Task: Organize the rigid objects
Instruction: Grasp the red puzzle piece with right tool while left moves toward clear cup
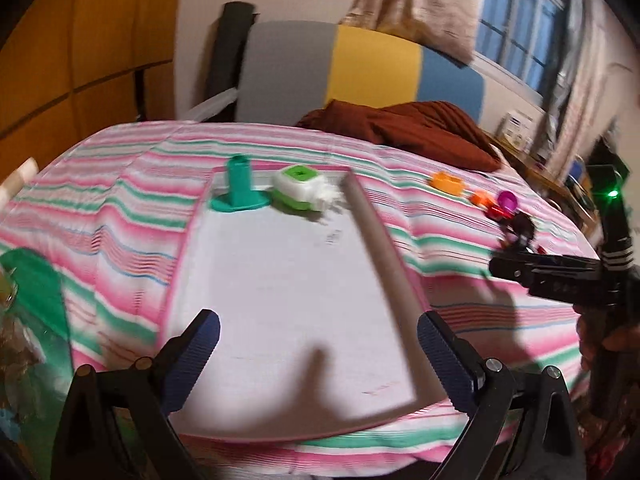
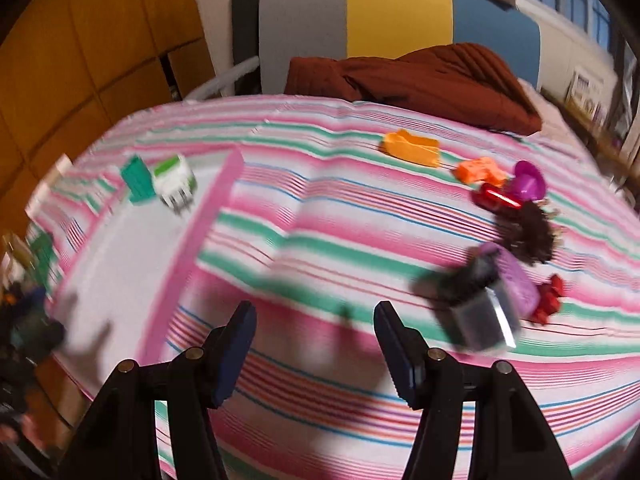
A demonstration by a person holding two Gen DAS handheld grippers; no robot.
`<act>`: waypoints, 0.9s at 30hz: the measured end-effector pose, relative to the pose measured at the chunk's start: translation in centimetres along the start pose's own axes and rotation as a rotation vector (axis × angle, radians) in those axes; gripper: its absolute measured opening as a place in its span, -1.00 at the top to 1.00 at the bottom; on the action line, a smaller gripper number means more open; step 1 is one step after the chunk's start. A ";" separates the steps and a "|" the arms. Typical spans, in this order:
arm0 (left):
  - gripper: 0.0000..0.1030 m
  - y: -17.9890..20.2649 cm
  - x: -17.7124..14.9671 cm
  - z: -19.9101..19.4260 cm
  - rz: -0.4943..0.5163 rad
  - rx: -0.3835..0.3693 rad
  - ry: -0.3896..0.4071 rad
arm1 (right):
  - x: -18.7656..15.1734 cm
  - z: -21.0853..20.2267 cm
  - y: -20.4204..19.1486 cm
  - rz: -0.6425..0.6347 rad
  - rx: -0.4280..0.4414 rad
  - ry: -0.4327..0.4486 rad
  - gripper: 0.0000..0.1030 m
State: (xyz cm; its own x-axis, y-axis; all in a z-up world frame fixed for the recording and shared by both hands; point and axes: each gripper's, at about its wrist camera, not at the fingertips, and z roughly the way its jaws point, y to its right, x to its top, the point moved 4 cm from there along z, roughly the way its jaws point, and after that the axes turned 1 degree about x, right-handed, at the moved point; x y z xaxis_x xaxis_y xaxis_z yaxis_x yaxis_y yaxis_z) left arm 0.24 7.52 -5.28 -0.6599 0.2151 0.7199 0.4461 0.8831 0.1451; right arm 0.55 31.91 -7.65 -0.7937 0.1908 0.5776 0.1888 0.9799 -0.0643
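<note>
A pink-rimmed tray [image 1: 384,248] [image 2: 188,240] lies on the striped bed cover. At its far end stand a teal stand [image 1: 239,190] [image 2: 138,180] and a white-and-green cube [image 1: 300,188] [image 2: 175,182]. My left gripper [image 1: 318,354] hovers open over the tray's near end, nothing between its fingers. My right gripper [image 2: 316,354] is open and empty above the bare cover, right of the tray. Loose items lie to the right: an orange block [image 2: 412,148], a smaller orange piece [image 2: 478,170], a magenta cup [image 2: 528,184], a red piece [image 2: 494,200], a dark fuzzy thing [image 2: 530,236], a black-and-silver object [image 2: 476,308], a purple piece [image 2: 516,280].
A brown blanket [image 2: 420,76] lies crumpled at the head of the bed before a grey, yellow and blue headboard [image 2: 396,16]. Wooden cupboards [image 2: 80,60] stand at the left. A small red toy [image 2: 550,298] lies at the far right. The right gripper's body [image 1: 560,276] shows at the left wrist view's right edge.
</note>
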 end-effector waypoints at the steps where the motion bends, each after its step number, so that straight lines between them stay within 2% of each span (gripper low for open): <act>1: -0.96 0.5 0.0 -0.1 0.012 -0.011 -0.002 | -0.4 -0.3 0.6 -0.012 -0.016 0.007 -0.20; 4: -0.97 2.3 0.0 -0.2 0.044 -0.046 -0.015 | -0.3 -1.7 3.2 0.007 -0.056 0.060 -0.20; 7: -0.97 3.9 0.1 -0.3 0.072 -0.072 -0.018 | 0.8 -2.6 6.9 0.088 -0.062 0.088 -0.20; 9: -0.98 4.9 0.2 -0.4 0.091 -0.084 -0.015 | 1.3 -2.3 9.7 0.151 -0.067 0.065 -0.20; 11: -0.98 5.7 0.2 -0.6 0.109 -0.093 -0.014 | 1.3 -1.2 12.1 0.207 -0.053 0.007 -0.20; 13: -0.98 6.4 0.1 -0.5 0.132 -0.090 -0.015 | 1.1 -0.2 13.1 0.225 -0.029 -0.027 -0.20; 18: -0.98 7.2 -0.1 0.0 0.161 -0.084 -0.031 | 0.5 1.6 11.6 0.200 0.080 -0.077 -0.22; 22: -0.98 7.7 0.0 0.3 0.157 -0.091 -0.037 | 0.4 1.7 8.4 0.071 0.159 -0.083 -0.22; 24: -0.98 8.1 0.1 0.4 0.163 -0.093 -0.037 | 0.4 1.3 7.7 0.058 0.192 -0.074 -0.22; 27: -0.98 8.6 0.2 0.3 0.177 -0.097 -0.028 | 1.2 -0.3 9.8 0.151 0.171 0.011 -0.22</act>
State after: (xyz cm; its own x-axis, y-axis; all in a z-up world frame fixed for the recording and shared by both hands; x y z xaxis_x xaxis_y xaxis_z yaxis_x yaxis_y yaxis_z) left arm 3.78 15.28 -4.09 -0.5822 0.3757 0.7210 0.6115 0.7868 0.0838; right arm 1.63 41.72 -7.35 -0.7574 0.3365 0.5595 0.2034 0.9360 -0.2874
